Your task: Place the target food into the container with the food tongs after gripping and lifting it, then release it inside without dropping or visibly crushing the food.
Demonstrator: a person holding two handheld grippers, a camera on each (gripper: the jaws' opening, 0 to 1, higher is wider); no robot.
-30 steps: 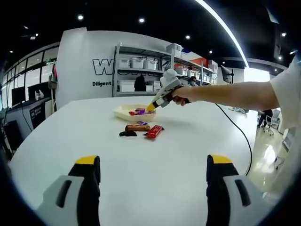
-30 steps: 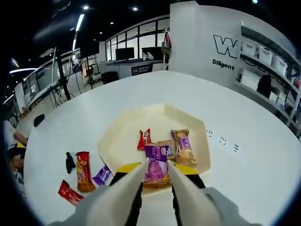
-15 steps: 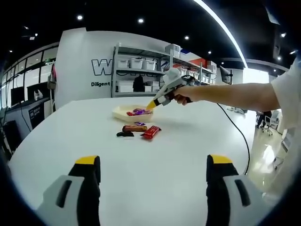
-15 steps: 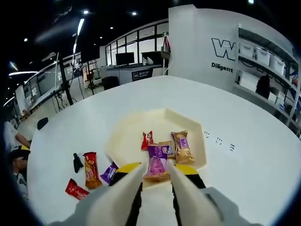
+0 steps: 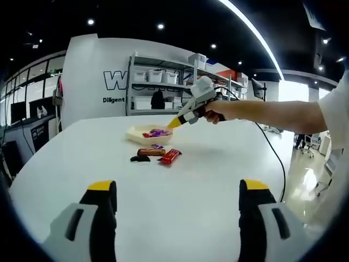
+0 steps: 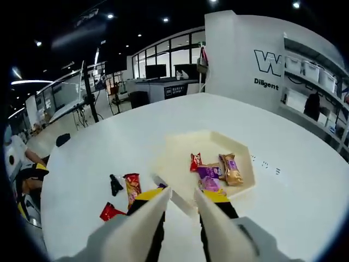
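Observation:
A cream tray point(image 6: 182, 137) sits on the white round table and holds a red packet point(image 6: 195, 161), a purple packet point(image 6: 207, 176) and a golden packet point(image 6: 232, 169). My right gripper point(image 6: 181, 195) hovers above the tray's near rim, jaws a little apart with nothing between them. In the left gripper view a hand holds that right gripper point(image 5: 173, 123) over the tray point(image 5: 147, 136). On the table beside the tray lie an orange bar point(image 6: 132, 187), a red bar point(image 6: 109, 210) and a small black piece point(image 6: 115, 184). My left gripper point(image 5: 177, 188) stays open, well short of them.
A black cable point(image 5: 272, 158) trails across the table's right side toward the person's arm point(image 5: 272, 112). Shelves with white bins point(image 5: 155, 76) stand behind the table. A seated person point(image 6: 22, 174) is off the table's far edge in the right gripper view.
My right gripper has drawn up and back from the tray, so the tray looks smaller and farther. The purple packet stays lying in the tray. The left gripper has barely moved.

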